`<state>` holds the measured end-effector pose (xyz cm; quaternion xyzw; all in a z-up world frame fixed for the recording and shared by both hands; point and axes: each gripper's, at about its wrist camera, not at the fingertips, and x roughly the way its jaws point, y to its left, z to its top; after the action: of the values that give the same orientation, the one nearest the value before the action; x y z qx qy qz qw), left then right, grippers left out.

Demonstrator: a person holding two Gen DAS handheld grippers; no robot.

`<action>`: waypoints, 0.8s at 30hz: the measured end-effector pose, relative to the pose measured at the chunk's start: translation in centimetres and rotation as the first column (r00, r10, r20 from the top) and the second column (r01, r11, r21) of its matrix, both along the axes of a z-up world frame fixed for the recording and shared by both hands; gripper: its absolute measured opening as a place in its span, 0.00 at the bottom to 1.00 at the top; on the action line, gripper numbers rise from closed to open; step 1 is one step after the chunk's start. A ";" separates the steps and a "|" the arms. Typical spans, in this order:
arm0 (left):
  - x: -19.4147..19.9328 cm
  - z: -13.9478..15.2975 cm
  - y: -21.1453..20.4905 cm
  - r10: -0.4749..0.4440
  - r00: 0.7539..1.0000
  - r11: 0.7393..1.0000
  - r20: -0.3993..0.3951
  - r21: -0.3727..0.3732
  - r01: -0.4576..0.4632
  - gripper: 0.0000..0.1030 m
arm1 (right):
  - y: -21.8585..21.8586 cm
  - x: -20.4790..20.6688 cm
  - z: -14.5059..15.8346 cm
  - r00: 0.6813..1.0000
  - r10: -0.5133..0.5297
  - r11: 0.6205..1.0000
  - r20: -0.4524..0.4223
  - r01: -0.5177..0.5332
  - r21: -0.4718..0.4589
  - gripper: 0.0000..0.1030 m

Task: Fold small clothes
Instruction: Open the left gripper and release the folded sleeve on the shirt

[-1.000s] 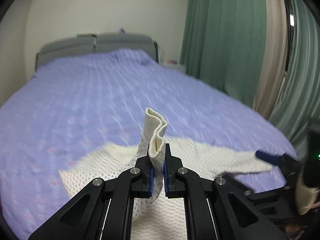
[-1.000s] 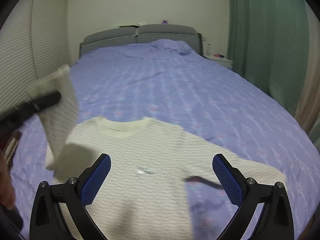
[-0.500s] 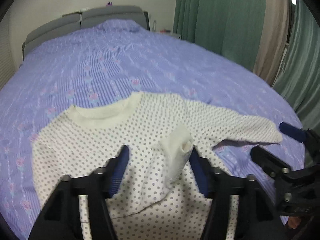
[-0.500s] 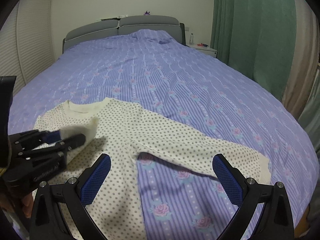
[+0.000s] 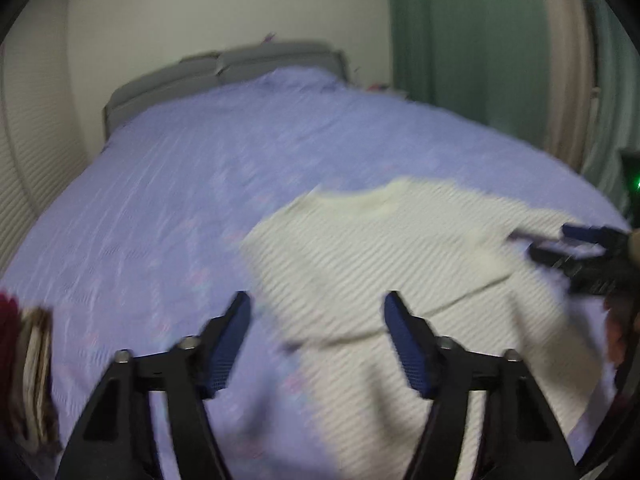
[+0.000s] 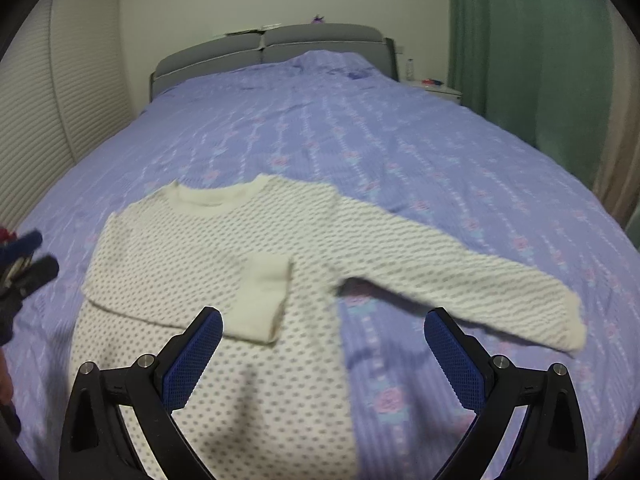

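Cream dotted sweater [image 6: 224, 264] lies flat on the bed [image 6: 360, 128], collar toward the headboard [image 6: 272, 46], one sleeve folded across the chest, the other stretched sideways. Left gripper [image 5: 318, 304], jaws just closing slightly, and right gripper [image 6: 322, 320] both gape, empty, above the sweater's hem.

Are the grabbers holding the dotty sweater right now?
No. Both the left hand-held gripper and the right hand-held gripper are open with nothing between the pads; the sweater lies on the bed.

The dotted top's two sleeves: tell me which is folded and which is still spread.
One sleeve is folded in across the chest of the dotted top, cuff on the body. The other sleeve still lies stretched out on the purple bedspread.
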<state>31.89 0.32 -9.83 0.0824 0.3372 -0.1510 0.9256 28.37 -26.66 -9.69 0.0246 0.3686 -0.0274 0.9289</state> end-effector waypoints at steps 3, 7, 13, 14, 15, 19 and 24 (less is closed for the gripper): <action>0.1 -1.8 2.8 0.059 0.997 0.997 -0.053 -0.042 -0.061 0.48 | 0.8 0.6 -0.6 1.000 0.011 0.999 -0.014 -0.010 0.034 0.92; 0.0 -3.3 3.7 0.076 0.995 0.997 -0.071 -0.029 -0.078 0.46 | 1.2 1.0 -1.7 0.999 0.009 0.993 -0.042 -0.004 0.114 0.86; -0.1 -4.5 2.0 0.040 0.996 0.999 -0.077 -0.026 -0.042 0.46 | 1.1 1.4 -3.5 0.995 -0.004 0.982 -0.095 0.022 0.189 0.72; -0.1 -4.5 1.8 0.037 0.996 0.999 -0.076 -0.027 -0.039 0.46 | 1.1 1.4 -3.7 0.995 -0.006 0.981 -0.100 0.025 0.193 0.71; -0.1 -4.6 1.6 0.034 0.997 0.999 -0.075 -0.028 -0.036 0.46 | 1.1 1.5 -3.9 0.994 -0.009 0.980 -0.106 0.030 0.198 0.70; 0.0 -5.0 1.2 0.025 0.997 0.999 -0.076 -0.033 -0.028 0.46 | 0.8 2.1 -4.8 0.991 -0.017 0.970 -0.131 0.049 0.239 0.69; 0.6 -5.3 1.5 0.043 0.995 0.998 -0.092 -0.043 -0.047 0.45 | 0.5 2.4 -4.5 0.991 -0.028 0.962 -0.135 0.063 0.264 0.64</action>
<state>32.51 1.84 -15.13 0.0468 0.3771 -0.1412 0.9141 30.77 -26.11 -14.18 0.1565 0.4279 0.0000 0.8902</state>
